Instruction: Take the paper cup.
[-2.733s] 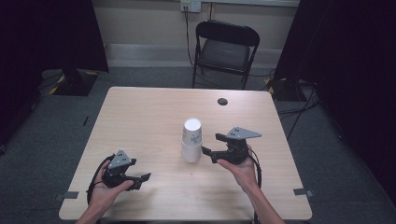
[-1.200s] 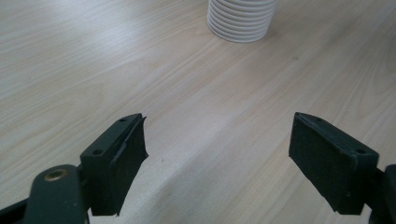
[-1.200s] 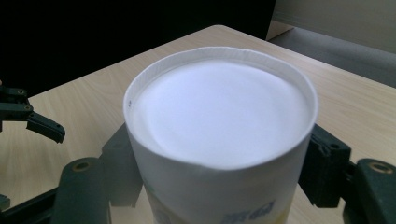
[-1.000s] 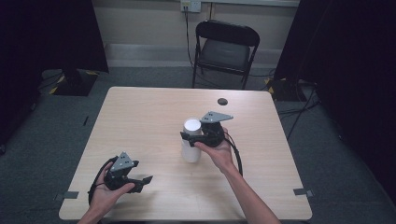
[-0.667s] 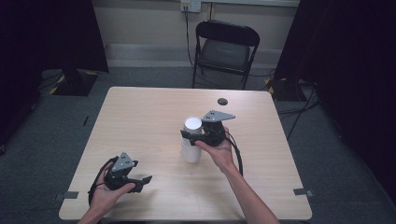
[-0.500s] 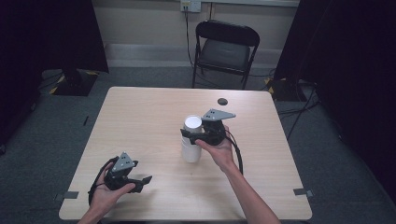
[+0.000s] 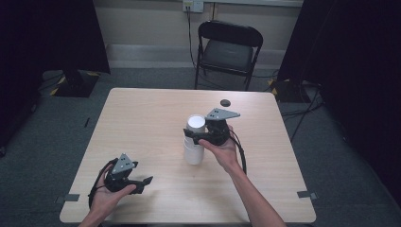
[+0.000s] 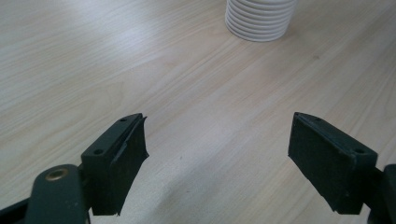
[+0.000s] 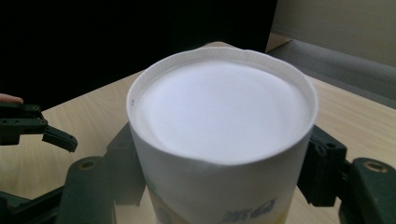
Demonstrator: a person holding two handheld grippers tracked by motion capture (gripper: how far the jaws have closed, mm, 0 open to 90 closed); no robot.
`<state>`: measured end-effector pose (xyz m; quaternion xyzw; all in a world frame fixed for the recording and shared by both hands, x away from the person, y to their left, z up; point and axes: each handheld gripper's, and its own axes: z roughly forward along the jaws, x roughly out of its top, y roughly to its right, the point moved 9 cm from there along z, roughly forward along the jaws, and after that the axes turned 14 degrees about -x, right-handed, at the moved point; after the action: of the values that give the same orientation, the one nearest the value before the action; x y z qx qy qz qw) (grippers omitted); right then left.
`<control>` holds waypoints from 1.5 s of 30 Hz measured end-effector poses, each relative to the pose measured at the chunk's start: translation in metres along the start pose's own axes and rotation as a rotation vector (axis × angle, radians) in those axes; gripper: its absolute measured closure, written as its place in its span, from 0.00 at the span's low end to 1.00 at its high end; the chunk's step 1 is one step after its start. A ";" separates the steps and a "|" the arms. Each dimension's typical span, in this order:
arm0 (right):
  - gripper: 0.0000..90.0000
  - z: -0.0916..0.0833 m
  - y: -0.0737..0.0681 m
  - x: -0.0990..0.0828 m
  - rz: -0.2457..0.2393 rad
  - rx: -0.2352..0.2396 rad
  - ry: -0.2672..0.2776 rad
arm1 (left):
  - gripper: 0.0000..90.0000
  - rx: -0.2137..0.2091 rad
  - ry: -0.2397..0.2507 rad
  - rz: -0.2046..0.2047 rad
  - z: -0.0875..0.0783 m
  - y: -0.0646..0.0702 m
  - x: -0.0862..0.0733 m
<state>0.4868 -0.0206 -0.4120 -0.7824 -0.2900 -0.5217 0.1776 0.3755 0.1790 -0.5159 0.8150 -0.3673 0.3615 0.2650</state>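
High view: light wooden table (image 7: 142, 123) on grey carpet; a black folding chair (image 7: 228, 49) stands beyond the far edge.

Left gripper (image 7: 137, 181) sits at the near-left part of the table, held in the person's left hand (image 7: 106, 198), grey three-cornered plate on top, jaws pointing right toward the table's middle. Jaws released, a wide gap between them. In the left gripper view the two black jaws stand well apart over bare wood, nothing between them; the ribbed base of the white cup stack (image 8: 259, 18) shows at the top edge, well apart from the jaws.

Centre of table: stack of white paper cups (image 7: 194, 140), upright, nested rims visible as ridges on the lower part. Top cup (image 7: 195, 125) sits raised above the rest of the stack; whether it is free of the stack cannot be told.

Right gripper (image 7: 197, 135) comes in from the right side of the stack, held in the right hand (image 7: 221, 150), jaws clenched on the top cup. Right gripper view: white cup (image 9: 219, 135) upside down, flat base facing the camera, one jaw pressing each side of its wall, printing near the bottom edge too blurred to read. Left gripper (image 9: 30, 126) shows far off at the left.

Small dark round object (image 7: 225, 102) lies on the table near the far edge, right of centre, well apart from the cups.
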 end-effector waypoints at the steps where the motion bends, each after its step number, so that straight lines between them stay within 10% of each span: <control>1: 0.34 0.000 0.000 0.001 0.002 -0.002 0.001 | 0.21 -0.008 0.007 -0.011 0.000 0.001 0.000; 45: 0.34 -0.015 0.009 0.045 0.053 0.002 0.075 | 0.18 -0.064 0.045 -0.006 -0.001 0.006 0.005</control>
<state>0.4944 -0.0243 -0.3643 -0.7695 -0.2629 -0.5455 0.2029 0.3724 0.1737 -0.5105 0.7988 -0.3701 0.3672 0.3004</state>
